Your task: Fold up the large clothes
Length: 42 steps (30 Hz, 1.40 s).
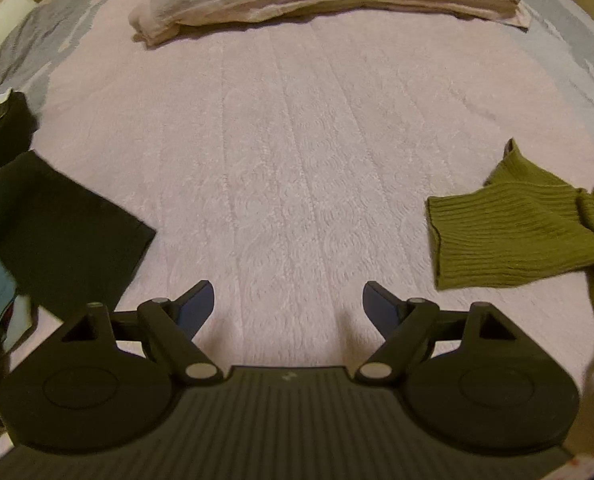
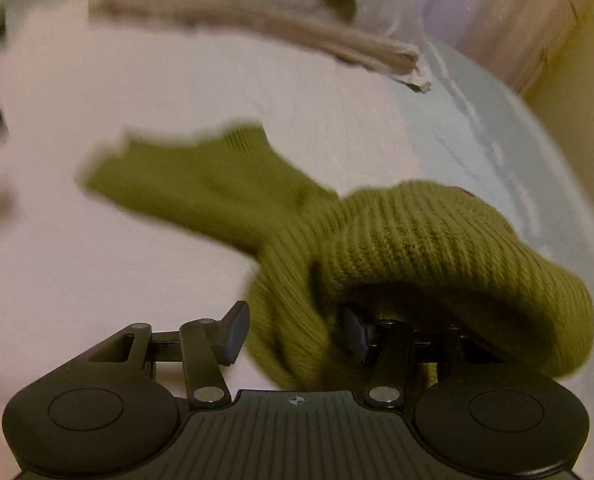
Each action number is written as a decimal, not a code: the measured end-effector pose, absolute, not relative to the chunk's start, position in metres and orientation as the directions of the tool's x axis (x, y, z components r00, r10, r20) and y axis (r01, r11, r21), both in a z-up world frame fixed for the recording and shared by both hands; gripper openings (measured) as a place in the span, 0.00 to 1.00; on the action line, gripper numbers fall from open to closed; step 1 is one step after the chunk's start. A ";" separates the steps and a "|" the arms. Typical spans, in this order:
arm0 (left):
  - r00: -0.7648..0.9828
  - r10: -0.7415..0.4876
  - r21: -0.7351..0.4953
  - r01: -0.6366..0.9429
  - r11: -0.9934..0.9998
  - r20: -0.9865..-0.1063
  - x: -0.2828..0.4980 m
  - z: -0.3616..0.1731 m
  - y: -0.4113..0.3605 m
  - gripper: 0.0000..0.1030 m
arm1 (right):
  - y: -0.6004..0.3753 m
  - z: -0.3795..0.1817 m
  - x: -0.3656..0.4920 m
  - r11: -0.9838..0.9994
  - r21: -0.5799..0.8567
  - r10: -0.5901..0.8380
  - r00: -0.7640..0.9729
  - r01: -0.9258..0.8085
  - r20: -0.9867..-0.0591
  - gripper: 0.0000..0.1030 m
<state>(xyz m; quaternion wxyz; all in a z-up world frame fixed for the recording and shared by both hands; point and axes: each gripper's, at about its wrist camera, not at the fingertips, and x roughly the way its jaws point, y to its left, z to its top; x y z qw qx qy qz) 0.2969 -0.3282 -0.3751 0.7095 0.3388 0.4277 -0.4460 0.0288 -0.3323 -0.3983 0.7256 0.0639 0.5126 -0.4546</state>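
Olive knit sweater (image 2: pixel 377 240) bunched between right gripper (image 2: pixel 295 332) jaws — left's empty.

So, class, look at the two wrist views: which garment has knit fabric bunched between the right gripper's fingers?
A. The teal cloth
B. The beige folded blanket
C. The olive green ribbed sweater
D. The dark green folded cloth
C: in the right wrist view the olive green ribbed sweater fills the gap of the right gripper, bunched between its two fingers.

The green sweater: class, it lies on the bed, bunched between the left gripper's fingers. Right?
Wrong gripper. The right wrist view shows the green sweater bunched between the right gripper's fingers; the left gripper is empty.
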 end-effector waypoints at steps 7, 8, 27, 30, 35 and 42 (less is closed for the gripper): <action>0.222 -0.341 0.101 0.936 0.337 -0.914 0.286 -0.374 -0.343 0.76 | -0.326 -0.275 -0.125 0.359 0.098 -0.693 0.335 0.928 -0.639 0.06; 0.221 -0.344 0.102 0.938 0.332 -0.912 0.283 -0.372 -0.344 0.76 | -0.324 -0.257 -0.153 0.314 0.104 -0.722 0.308 0.944 -0.620 0.05; -0.122 -0.466 -0.091 0.992 -0.089 -0.876 0.121 -0.342 -0.454 0.89 | -0.418 -0.311 -0.404 -0.108 0.219 -0.577 0.118 0.970 -0.808 0.65; -0.259 -0.419 -0.193 0.962 -0.194 -0.870 0.085 -0.363 -0.499 0.91 | -0.426 -0.330 -0.420 -0.147 0.234 -0.561 0.114 0.961 -0.820 0.65; -0.341 -0.296 -0.281 0.932 -0.227 -0.892 0.043 -0.424 -0.557 0.89 | -0.424 -0.348 -0.458 -0.229 0.454 -0.571 0.258 0.861 -0.779 0.65; -0.480 -0.273 -0.434 0.875 -0.213 -0.834 0.006 -0.447 -0.555 0.07 | -0.436 -0.364 -0.465 -0.267 0.536 -0.602 0.295 0.801 -0.741 0.04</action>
